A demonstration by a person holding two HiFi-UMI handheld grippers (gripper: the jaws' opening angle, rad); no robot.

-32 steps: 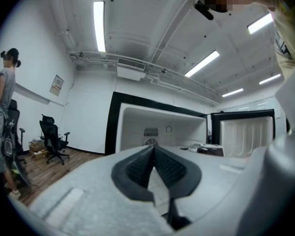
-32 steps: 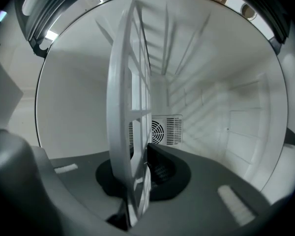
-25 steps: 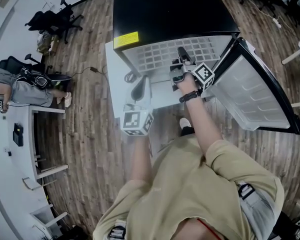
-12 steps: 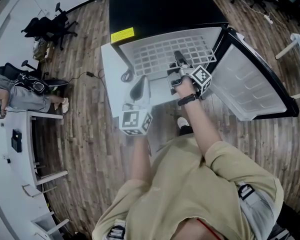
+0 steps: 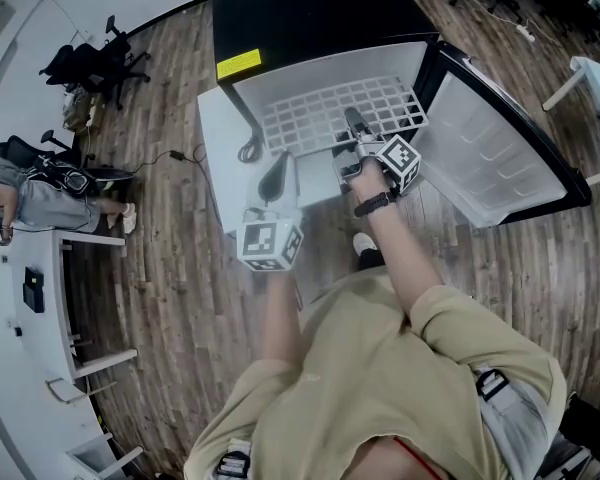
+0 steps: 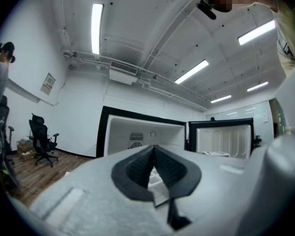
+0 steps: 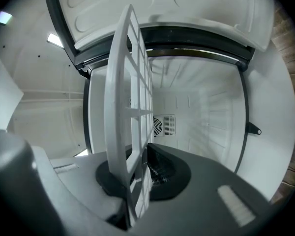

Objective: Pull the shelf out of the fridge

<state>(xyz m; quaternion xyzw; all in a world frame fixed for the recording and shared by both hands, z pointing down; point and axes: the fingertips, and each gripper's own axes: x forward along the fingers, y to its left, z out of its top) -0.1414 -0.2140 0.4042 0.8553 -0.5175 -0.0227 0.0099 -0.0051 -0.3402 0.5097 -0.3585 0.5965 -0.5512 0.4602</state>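
Note:
The white grid shelf (image 5: 330, 113) sticks partway out of the open black fridge (image 5: 310, 13). My right gripper (image 5: 351, 126) is shut on the middle of the shelf's front edge. In the right gripper view the shelf (image 7: 130, 92) runs edge-on from between the jaws of that gripper (image 7: 140, 176) into the white fridge interior (image 7: 201, 107). My left gripper (image 5: 277, 165) hovers just left of the shelf's front edge, shut with nothing in it. In the left gripper view the tips of that gripper (image 6: 154, 154) meet, with the fridge (image 6: 142, 134) ahead.
The fridge door (image 5: 490, 153) stands swung open to the right. A white panel (image 5: 220, 143) lies along the fridge's left side, with a cable (image 5: 175, 153) on the wood floor. At the far left are office chairs (image 5: 90, 63) and a seated person (image 5: 30, 183).
The shelf has slid further out of the fridge, toward me, with the right gripper still clamped on its front edge. The left gripper has kept its place beside it.

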